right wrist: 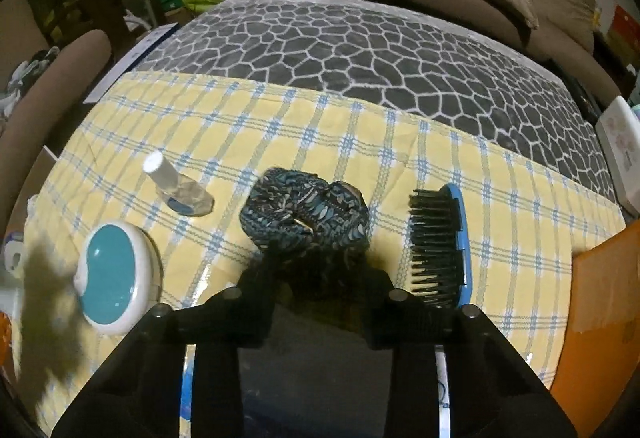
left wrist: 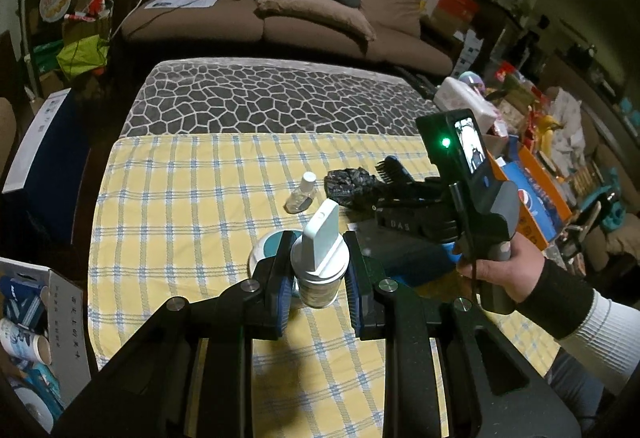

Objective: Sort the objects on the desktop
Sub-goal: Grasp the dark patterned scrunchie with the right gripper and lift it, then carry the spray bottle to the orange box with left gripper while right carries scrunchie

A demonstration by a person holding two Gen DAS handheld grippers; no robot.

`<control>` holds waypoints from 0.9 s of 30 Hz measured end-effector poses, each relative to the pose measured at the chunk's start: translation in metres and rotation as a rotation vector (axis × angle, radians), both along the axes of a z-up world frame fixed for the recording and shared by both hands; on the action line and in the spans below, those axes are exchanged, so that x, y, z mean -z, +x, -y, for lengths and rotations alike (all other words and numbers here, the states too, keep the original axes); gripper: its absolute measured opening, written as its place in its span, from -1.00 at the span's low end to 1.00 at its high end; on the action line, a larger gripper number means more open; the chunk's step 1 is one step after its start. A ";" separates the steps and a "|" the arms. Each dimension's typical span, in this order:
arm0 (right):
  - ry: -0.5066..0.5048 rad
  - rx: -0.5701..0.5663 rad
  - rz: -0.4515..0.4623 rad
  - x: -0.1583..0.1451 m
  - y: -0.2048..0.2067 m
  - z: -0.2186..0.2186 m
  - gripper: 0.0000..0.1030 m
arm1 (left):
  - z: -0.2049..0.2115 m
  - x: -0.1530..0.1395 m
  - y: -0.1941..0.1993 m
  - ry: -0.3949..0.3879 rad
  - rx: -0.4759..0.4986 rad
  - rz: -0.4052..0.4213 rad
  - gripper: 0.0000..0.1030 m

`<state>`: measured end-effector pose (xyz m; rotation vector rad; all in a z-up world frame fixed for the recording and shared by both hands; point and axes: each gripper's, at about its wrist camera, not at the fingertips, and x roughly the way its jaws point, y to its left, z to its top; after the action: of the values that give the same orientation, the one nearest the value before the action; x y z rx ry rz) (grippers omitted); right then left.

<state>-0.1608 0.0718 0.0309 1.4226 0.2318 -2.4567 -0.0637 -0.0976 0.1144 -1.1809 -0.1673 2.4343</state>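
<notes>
1. Grips a white-capped jar (left wrist: pixel 316 292) in the left tool (left wrist: pixel 318 278), pads pressed on both sides just under the cap, flip lid standing up; cannot tell whether its base rests on the tabletop (left wrist: pixel 168 198) or hangs just above it.
2. Pinches the near edge of a dark patterned scrunchie (right wrist: pixel 304 214) in the right tool (right wrist: pixel 316 262), jaws drawn in close on the fabric; seems a grip, though shadow hides the pads.
3. Leaves a hairbrush (right wrist: pixel 440 242) on its side just right of the scrunchie, a small clear bottle (right wrist: pixel 176 186) tilted to the left, and a round white-and-teal case (right wrist: pixel 112 278) nearer.
4. Risks losing the scrunchie on the lift: soft fabric caught only at the edge could slip free.
5. Risks snagging the brush bristles, given how close they lie to the right finger.
6. Risks a spill from the jar if tipped, with the lid up; could also knock the round case just behind it.
7. Shows a cardboard box (left wrist: pixel 60 318) at the left edge, holding paper cups and blue packs.
8. Shows an orange box (left wrist: pixel 560 206) to the right, off the tabletop; contents unclear beyond blue printed packaging.
9. Gives no sign yet of which container should take either item.
</notes>
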 end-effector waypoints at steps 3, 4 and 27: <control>-0.018 -0.008 -0.018 -0.011 0.004 -0.001 -0.46 | -0.005 -0.004 0.002 -0.001 0.008 -0.006 -0.59; -0.021 -0.010 -0.025 -0.015 0.006 -0.001 -0.46 | -0.007 -0.005 0.003 0.000 0.010 -0.008 -0.59; -0.043 0.103 -0.172 -0.131 0.092 -0.149 -0.47 | -0.141 -0.075 0.023 0.033 0.186 -0.060 -0.59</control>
<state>-0.0685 0.2207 0.1620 1.2361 0.1438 -2.6532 -0.0412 0.0431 0.1889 -1.0588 -0.0761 2.2924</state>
